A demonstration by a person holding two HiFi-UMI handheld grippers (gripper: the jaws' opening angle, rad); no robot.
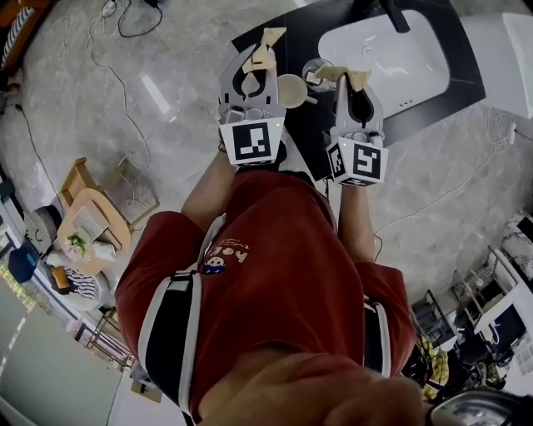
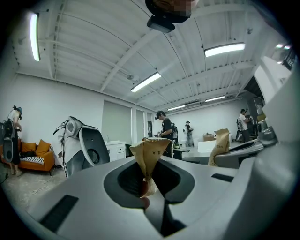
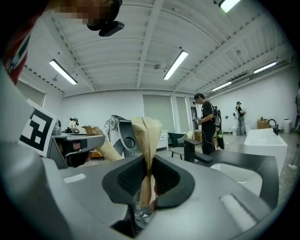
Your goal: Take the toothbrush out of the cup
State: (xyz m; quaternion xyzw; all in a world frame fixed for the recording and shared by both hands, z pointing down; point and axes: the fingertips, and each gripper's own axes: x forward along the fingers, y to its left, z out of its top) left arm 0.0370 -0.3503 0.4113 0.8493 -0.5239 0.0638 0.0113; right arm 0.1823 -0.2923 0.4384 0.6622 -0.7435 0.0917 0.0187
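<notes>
I hold both grippers side by side over a dark counter (image 1: 310, 25). A clear glass cup (image 1: 315, 66) stands just ahead of my right gripper (image 1: 344, 77), and in the right gripper view its rim (image 3: 142, 216) shows right under the jaws. My right gripper (image 3: 146, 140) has its tan taped pads pressed together on a thin whitish stick, seemingly the toothbrush (image 1: 319, 79), which reaches toward the glass. The tape hides most of it. My left gripper (image 1: 265, 48) (image 2: 149, 154) is shut with nothing visible between its pads. A cream mug (image 1: 291, 91) sits between the two grippers.
A white sink basin (image 1: 391, 50) is set into the counter to the right, and a dark faucet (image 3: 202, 157) stands at its edge. Several people stand far off in the room (image 2: 165, 131). A white shell-shaped machine (image 2: 79, 145) is at the left.
</notes>
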